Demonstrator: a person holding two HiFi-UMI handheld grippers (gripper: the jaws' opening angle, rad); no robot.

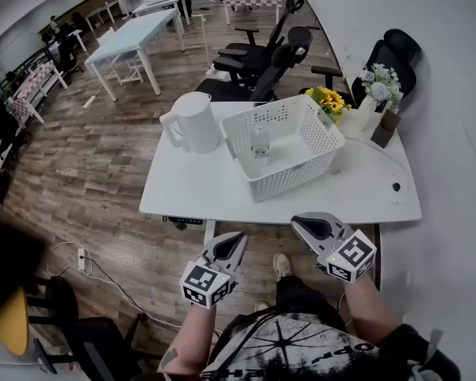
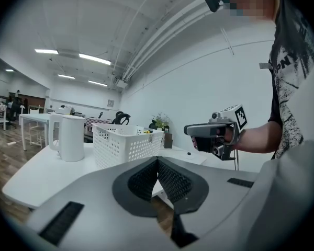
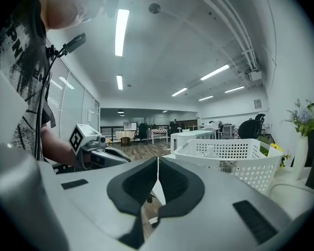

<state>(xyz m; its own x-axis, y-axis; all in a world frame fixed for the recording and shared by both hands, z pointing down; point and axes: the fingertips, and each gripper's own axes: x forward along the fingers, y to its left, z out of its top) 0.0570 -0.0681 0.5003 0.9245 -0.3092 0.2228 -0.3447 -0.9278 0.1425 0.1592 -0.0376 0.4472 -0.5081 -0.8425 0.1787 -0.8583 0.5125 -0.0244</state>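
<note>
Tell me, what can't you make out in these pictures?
Bottle in the basket: too small in the head view to read; basket wall hides it in both gripper views.
Small dark thing on the table: too small to name.
Jug: its wall hides what is inside.

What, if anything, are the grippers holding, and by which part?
Nothing is held: the left gripper and the right gripper both have jaws closed together, empty, short of the table.

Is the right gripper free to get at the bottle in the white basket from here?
Probably yes, from above: the basket is open-topped and nothing covers the bottle. Its near wall blocks a level approach, and the right gripper is shut.
</note>
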